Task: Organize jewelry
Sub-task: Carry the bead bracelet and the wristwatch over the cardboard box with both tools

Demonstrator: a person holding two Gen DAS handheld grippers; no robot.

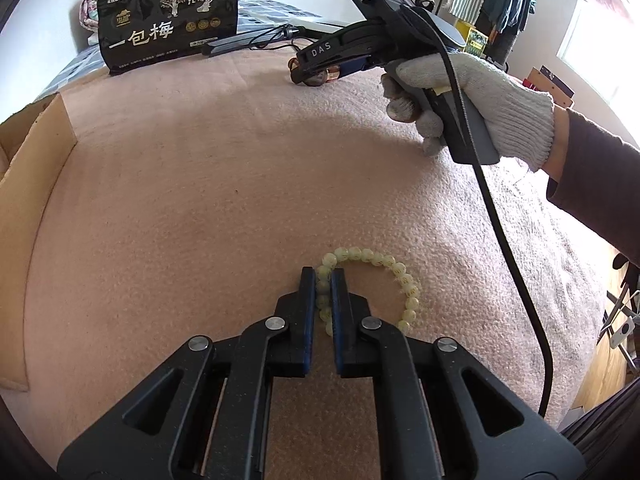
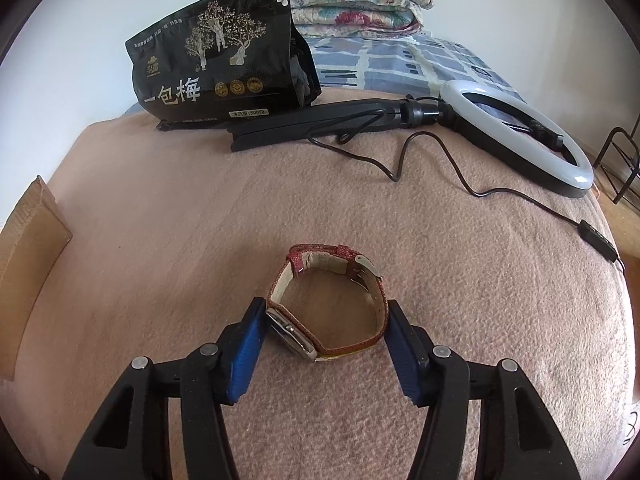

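A pale green bead bracelet [image 1: 404, 280] lies on the pink blanket [image 1: 200, 200]. My left gripper [image 1: 324, 276] is shut on the bracelet's left side, with several beads pinched between the blue pads. Farther back, a gloved hand [image 1: 480, 96] holds my right gripper [image 1: 308, 76], low over the blanket. In the right wrist view, a watch with a red strap [image 2: 340, 264] stands on its edge on the blanket. My right gripper [image 2: 326, 305] straddles it: the left pad is against the watch case and the right pad against the strap.
A black snack bag [image 2: 216, 68] stands at the back, with a ring light [image 2: 520, 136] and its stand and cable [image 2: 460, 176] lying to its right. An open cardboard box [image 2: 28, 272] sits at the left edge. Folded quilts [image 2: 352, 0] lie behind.
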